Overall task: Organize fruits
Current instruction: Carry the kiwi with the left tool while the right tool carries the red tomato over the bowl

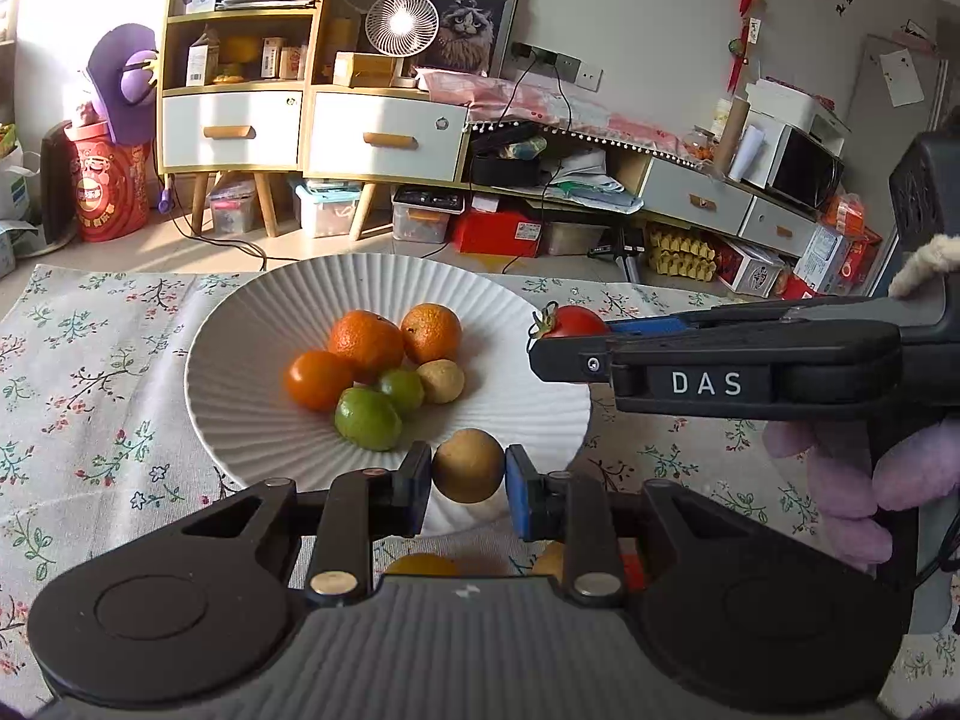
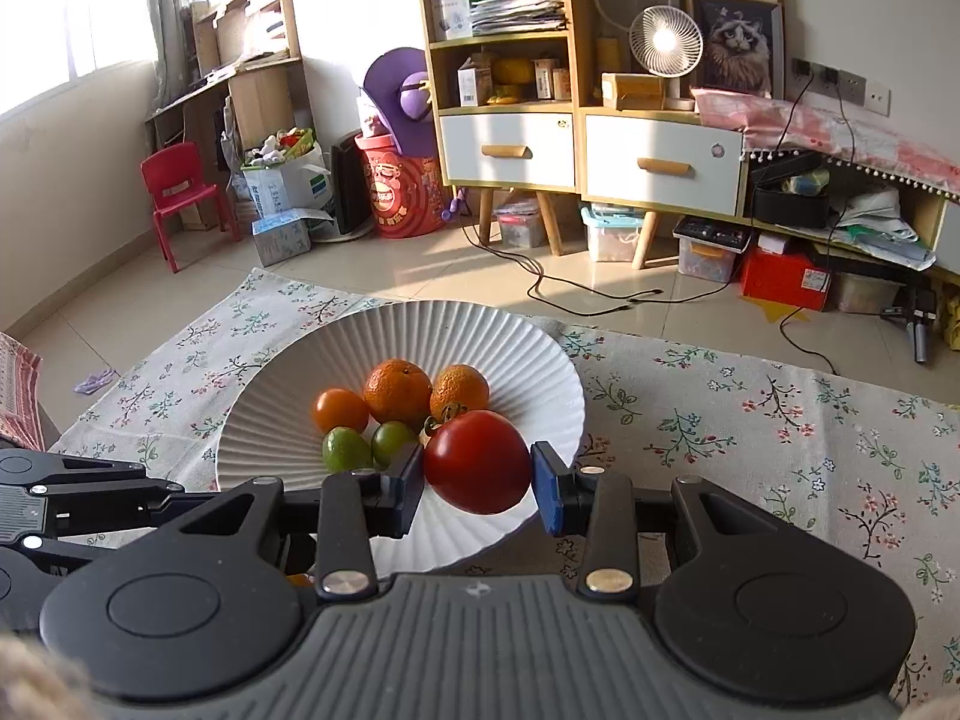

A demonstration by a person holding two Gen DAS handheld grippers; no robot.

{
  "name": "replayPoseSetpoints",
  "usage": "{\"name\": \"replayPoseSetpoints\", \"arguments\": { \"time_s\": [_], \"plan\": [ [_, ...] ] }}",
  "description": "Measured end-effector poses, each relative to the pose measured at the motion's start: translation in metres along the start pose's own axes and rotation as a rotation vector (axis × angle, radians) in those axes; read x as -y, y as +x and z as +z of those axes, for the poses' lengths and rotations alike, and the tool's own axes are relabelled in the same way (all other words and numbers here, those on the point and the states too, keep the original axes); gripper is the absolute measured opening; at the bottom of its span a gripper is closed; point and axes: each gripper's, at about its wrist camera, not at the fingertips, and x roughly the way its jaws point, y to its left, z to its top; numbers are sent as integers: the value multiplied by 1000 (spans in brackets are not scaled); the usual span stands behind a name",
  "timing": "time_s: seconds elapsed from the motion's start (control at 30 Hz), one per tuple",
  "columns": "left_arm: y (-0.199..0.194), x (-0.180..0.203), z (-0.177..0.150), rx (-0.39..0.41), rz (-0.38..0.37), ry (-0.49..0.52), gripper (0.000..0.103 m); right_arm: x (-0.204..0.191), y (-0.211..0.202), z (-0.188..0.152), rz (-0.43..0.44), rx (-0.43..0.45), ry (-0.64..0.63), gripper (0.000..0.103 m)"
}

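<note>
A white ribbed plate point(image 1: 252, 324) point(image 2: 336, 348) on the floral cloth holds three oranges point(image 1: 366, 342) point(image 2: 397, 391), two green fruits point(image 1: 367, 419) point(image 2: 345, 450) and a small brown fruit point(image 1: 441, 381). My left gripper point(image 1: 468, 471) is shut on a round brown fruit point(image 1: 468, 465) over the plate's near rim. My right gripper point(image 2: 477, 471) is shut on a red tomato point(image 2: 477, 461) above the plate's right part; it shows from the side in the left wrist view point(image 1: 564, 339), with the tomato point(image 1: 573, 321) at its tip.
The floral cloth point(image 1: 90, 372) point(image 2: 750, 420) covers the table. Under my left gripper an orange fruit point(image 1: 420, 564) and other fruit peek out. Behind the table are cabinets point(image 2: 600, 138), boxes and cables on the floor. My left gripper's arm point(image 2: 72, 498) is at lower left.
</note>
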Motion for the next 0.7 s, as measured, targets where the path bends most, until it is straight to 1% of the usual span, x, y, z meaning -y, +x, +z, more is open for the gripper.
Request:
{"name": "replayPoseSetpoints", "arguments": {
  "time_s": [0.07,0.2,0.27,0.4,0.47,0.7],
  "plan": [
    [8,1,3,1,8,7,13,-1,6,1,1,-11,-11,35],
    [21,-5,4,-6,19,-18,13,1,16,7,-2,-31,-24,35],
    [25,-6,4,-10,23,-15,13,2,20,8,-2,-38,-34,35],
    [31,-8,1,-20,24,-23,13,3,27,8,-5,-54,-47,35],
    [31,-7,0,-11,23,-20,13,4,29,8,-6,-57,-44,35],
    [33,-7,4,-11,12,-28,14,3,32,10,-8,-66,-47,35]
  ]
}}
